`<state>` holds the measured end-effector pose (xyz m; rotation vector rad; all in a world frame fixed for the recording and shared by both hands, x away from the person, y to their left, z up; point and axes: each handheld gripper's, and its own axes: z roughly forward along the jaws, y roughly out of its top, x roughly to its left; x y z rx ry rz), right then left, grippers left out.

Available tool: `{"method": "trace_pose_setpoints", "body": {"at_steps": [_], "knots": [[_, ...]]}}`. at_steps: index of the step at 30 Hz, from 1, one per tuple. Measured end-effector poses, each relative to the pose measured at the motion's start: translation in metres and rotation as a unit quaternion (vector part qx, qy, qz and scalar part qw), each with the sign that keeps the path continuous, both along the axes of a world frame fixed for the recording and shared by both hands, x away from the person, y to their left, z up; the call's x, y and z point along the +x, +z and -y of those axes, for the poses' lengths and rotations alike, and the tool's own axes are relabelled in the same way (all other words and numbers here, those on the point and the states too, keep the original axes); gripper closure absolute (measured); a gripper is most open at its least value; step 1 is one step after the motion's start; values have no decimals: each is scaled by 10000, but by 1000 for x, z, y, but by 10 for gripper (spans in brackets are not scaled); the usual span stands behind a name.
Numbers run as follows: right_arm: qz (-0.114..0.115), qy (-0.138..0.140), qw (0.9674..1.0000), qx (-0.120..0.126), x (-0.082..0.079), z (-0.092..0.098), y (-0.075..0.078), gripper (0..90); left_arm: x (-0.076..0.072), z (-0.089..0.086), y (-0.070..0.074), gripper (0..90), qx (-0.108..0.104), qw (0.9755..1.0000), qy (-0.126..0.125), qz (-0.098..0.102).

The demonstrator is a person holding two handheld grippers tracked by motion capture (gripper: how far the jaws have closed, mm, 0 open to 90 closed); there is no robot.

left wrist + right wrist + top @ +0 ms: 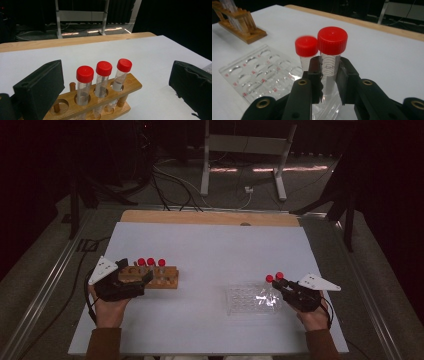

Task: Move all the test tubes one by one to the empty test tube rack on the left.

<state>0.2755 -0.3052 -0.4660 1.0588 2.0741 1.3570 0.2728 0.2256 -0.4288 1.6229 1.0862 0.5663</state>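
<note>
Right gripper view shows the right gripper (329,75) at the bottom centre of the frame, its jaws clamped on the clear body of a red-capped tube (331,55) just under the cap; the tube stands upright with its foot in the clear plastic tray (254,75) that spreads toward the lower left of the frame. A second red-capped tube (306,51) stands just beside it on the left, slightly blurred, and whether the two touch I cannot tell. To do this step well, the grip should probably stay below the cap and the tube should travel straight along its own axis, so that its foot clears or seats in its well without tipping the neighbour or dragging the light tray across the table (210,250). In the high view, at the left of the frame, the left gripper (135,274) rests by the near end of the wooden rack (167,279), and the left gripper view shows its jaws standing wide apart with nothing pressed between them, the rack in front of them. Counted: two tubes in the tray, three red-capped tubes (103,80) in the rack with one empty hole visible at its left end, one rack, one tray.
</note>
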Motion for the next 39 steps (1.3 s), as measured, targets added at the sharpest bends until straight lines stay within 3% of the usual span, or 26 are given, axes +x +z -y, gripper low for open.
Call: {"method": "trace_pose_setpoints", "body": {"at_steps": [21,29,39], "knots": [[425,-14,9989,187,-13,9,33,743,1,4,0,6,18,10000,-64,-39],[479,229,9984,178,-17,5,42,742,-1,9,5,6,31,9999,-130,3],[459,461,9977,176,-19,-2,46,742,-8,19,21,7,-61,9996,-264,33]]}}
